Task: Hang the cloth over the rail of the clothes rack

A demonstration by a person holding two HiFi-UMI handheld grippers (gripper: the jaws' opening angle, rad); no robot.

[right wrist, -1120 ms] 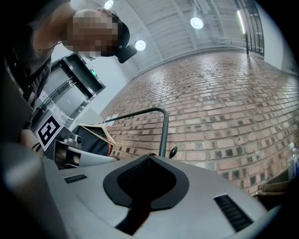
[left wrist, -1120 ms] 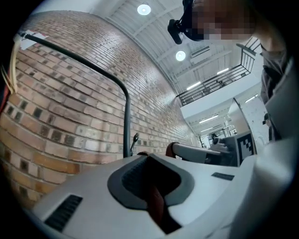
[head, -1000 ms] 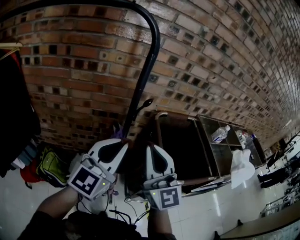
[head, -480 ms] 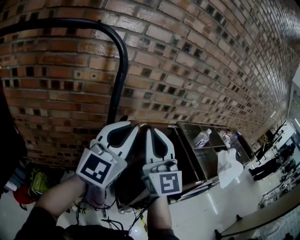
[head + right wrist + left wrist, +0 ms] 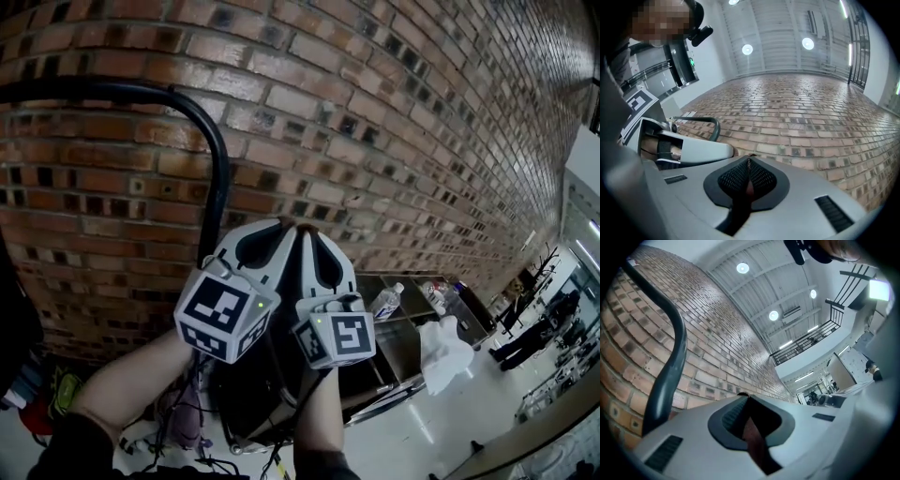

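The left claw (image 5: 743, 397) is closed on a dark red cloth (image 5: 752, 437), and a strip of it shows between the jaws. The right claw (image 5: 749, 161) stands just to its right and is closed on a thin edge of the same cloth. Both claws point upward side by side. The black rail (image 5: 217, 178) curves down just left of the claws and a little farther away. The cloth is not over the rail. The brick wall (image 5: 394, 131) is behind.

I am seeing a brick wall (image 5: 394, 141) filling most of the view. Near the foot of this wall a metal shelf unit (image 5: 412, 339) is standing, holding a plastic bottle (image 5: 386, 302). Something white (image 5: 441, 354) is hanging on its side away from the wall. Round ceiling lights (image 5: 743, 268) are shining above the wall.
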